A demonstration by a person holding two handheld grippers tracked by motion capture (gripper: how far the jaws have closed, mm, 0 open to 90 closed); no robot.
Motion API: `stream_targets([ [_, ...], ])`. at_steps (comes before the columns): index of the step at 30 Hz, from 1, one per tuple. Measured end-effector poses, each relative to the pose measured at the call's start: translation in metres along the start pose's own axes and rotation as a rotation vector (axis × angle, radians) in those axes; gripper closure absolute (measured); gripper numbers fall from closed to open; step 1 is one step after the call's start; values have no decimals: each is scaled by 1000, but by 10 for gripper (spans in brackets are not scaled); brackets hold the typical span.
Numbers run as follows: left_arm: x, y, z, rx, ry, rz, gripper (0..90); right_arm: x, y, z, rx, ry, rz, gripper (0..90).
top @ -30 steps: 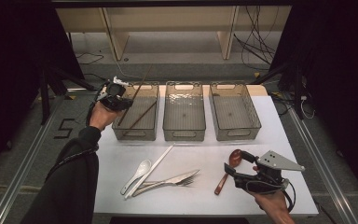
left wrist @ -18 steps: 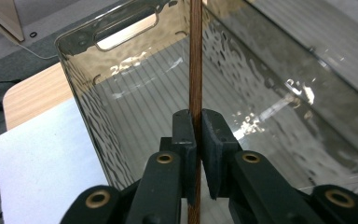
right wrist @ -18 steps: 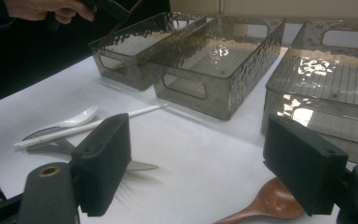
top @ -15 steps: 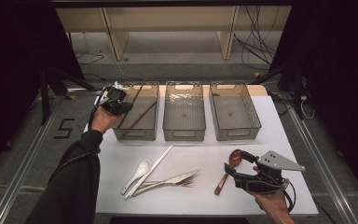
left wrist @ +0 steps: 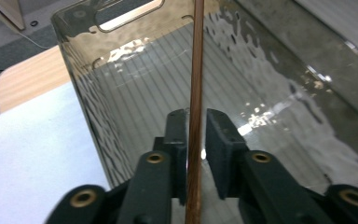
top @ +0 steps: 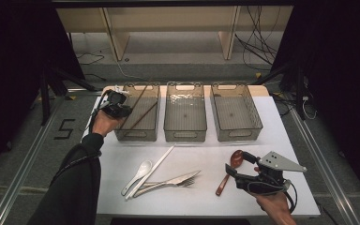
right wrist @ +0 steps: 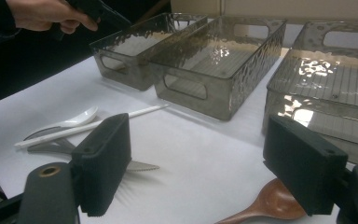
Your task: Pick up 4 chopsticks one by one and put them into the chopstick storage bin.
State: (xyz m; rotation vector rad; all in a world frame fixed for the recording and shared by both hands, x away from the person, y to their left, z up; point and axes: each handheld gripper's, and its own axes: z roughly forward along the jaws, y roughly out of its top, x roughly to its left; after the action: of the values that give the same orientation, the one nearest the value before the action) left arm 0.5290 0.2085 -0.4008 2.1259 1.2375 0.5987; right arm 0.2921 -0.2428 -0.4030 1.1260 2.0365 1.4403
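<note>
Now, here is how things stood.
Left gripper (top: 122, 108): it hung over the left bin (top: 136, 135), at about 10 o'clock on the table in the high view. Its jaws had just been opening a little. A brown chopstick (left wrist: 195, 93) stood between them, and a thin gap showed on the right side of it, so the pads were not squeezing it.
Chopstick: it ran up and away into the left bin. A second brown stick (top: 144, 115) lay slanted in that same bin.
Right gripper (top: 236, 164): it sat low at about 5 o'clock, with its jaws wide apart and nothing between them.
Wooden spoon (top: 229, 168): it lay on the white table (top: 201, 206), just by the right gripper's jaws (its round bowl showed between them in the right gripper view).
Middle bin (top: 185, 131) and right bin (top: 236, 133): they stood in a row beside the left one, at 12 o'clock.
White spoon (top: 138, 174), white chopstick (top: 152, 169), knife (top: 168, 182) and fork (top: 183, 182): they lay in a heap near 6 o'clock, some touching.
</note>
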Motion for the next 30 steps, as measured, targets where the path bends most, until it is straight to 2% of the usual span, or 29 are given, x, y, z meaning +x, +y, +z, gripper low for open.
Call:
stream_targets([
  [2, -1, -1, -1, -2, -5, -11, 710, 0, 0, 0, 0, 0, 3, 241],
  [6, -7, -3, -4, 24, -61, -37, 617, 0, 0, 0, -2, -1, 0, 241],
  [9, -16, -6, -10, 30, -69, -34, 513, 0, 0, 0, 1, -4, 2, 241],
  [12, -25, -12, -20, 20, -111, -47, 428, 0, 0, -1, -3, -3, -4, 241],
  [17, -43, -21, -40, 1, -158, -30, 344, 0, 0, 0, 3, -8, 1, 241],
  [19, -50, -27, -44, 12, -200, -37, 322, 0, 0, 0, 1, -7, -2, 241],
  [20, -53, -31, -46, 25, -208, -31, 314, 0, 0, 0, 0, -6, -4, 241],
  [22, -59, -38, -50, 37, -208, -22, 301, 0, 0, -1, -2, -5, -5, 241],
  [25, -69, -45, -58, 53, -216, 11, 276, 0, 0, -1, -4, -6, -6, 241],
  [30, -84, -51, -67, 78, -251, 41, 247, 1, 0, 0, -1, -4, -9, 241],
])
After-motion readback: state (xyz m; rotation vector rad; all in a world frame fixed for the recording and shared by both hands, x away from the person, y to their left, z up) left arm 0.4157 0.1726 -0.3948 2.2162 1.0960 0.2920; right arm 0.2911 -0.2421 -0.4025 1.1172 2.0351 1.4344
